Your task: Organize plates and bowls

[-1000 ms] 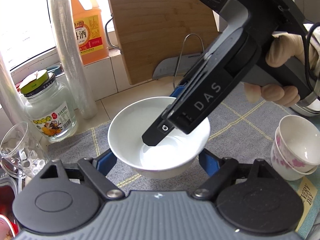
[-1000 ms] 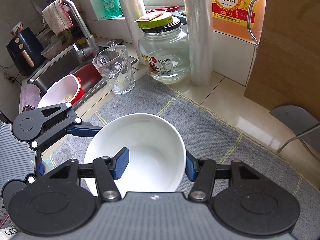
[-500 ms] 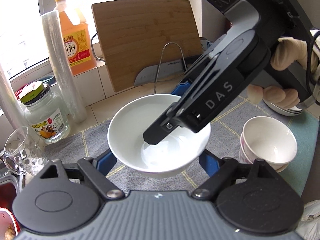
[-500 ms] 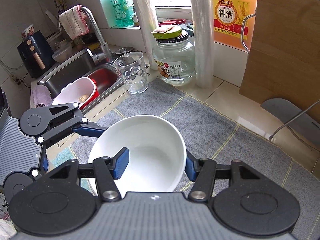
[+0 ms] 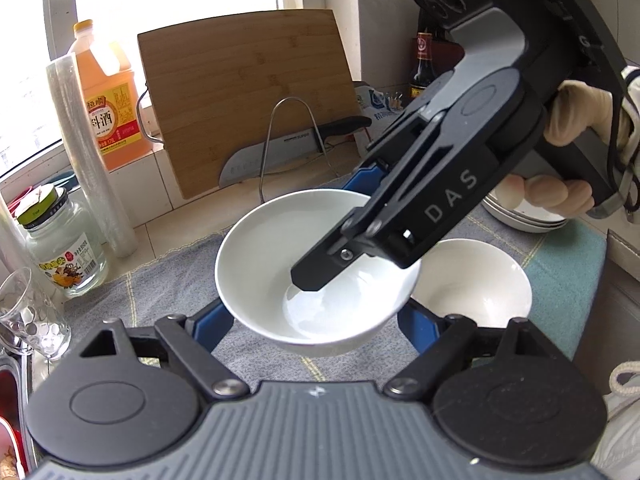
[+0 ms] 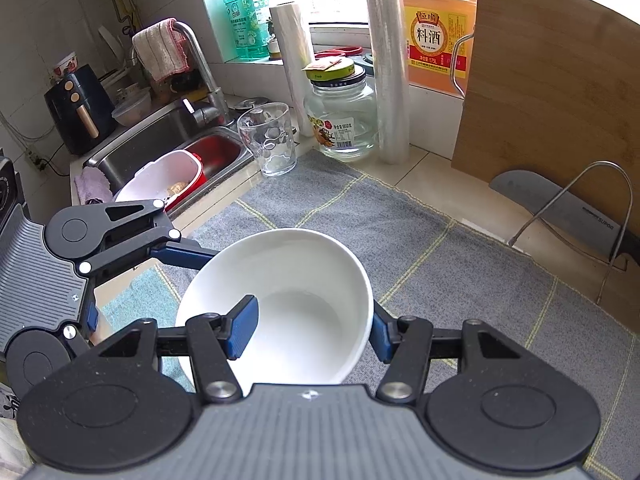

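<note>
Bowls first: a white bowl [image 6: 288, 304] hangs above the grey mat [image 6: 420, 248] on the worktop, its rim clamped by the right tongs [image 6: 310, 330]. Left tongs [image 5: 316, 326] stand apart around it. A second bowl [image 5: 476, 280] sits at three o'clock.

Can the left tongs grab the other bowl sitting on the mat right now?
Probably not yet. The white bowl, pinched at its rim by the right tongs, hangs right between the open fingers of the left tongs and hides part of the other bowl behind it.
</note>
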